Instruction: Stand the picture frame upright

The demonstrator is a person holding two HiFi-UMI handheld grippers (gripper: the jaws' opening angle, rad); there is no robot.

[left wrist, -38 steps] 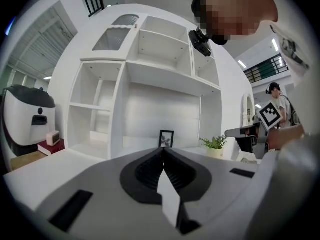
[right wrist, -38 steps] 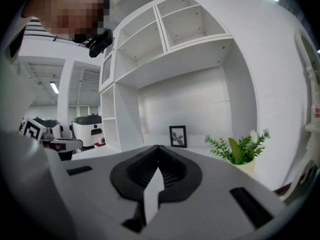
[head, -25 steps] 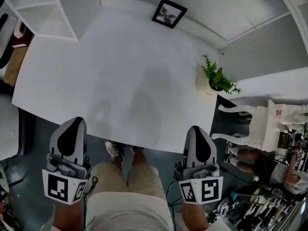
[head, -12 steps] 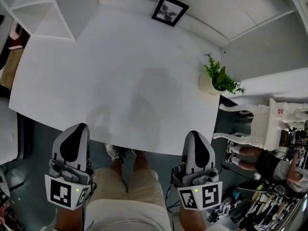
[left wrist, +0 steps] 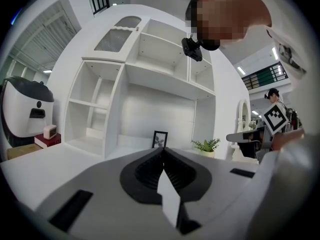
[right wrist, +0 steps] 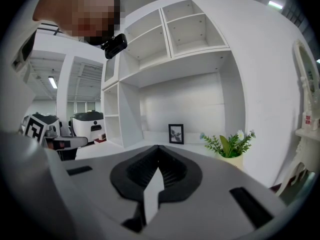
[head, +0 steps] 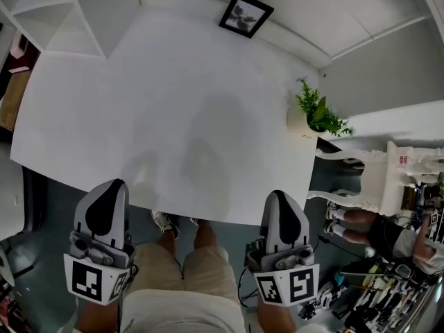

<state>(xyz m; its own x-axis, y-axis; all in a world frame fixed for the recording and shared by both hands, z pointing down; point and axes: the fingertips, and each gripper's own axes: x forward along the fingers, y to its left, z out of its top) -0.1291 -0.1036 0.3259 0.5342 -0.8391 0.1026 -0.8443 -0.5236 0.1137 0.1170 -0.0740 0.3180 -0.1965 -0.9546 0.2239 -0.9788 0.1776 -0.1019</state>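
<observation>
The black picture frame (head: 245,15) stands upright at the far edge of the white table (head: 173,116), leaning back against the wall. It also shows small and far off in the left gripper view (left wrist: 159,139) and the right gripper view (right wrist: 176,133). My left gripper (head: 113,184) hangs just off the table's near edge at the left, jaws shut and empty. My right gripper (head: 278,194) hangs at the near edge on the right, also shut with nothing in it. Both point toward the frame from well short of it.
A potted green plant (head: 316,116) stands at the table's right edge. A white shelf unit (head: 69,12) rises at the far left. A white ornate chair (head: 371,179) and a seated person (head: 388,238) are off to the right. My legs are below the near edge.
The head view has drifted slightly. Both grippers stay shut in about the same places, and the frame has not moved.
</observation>
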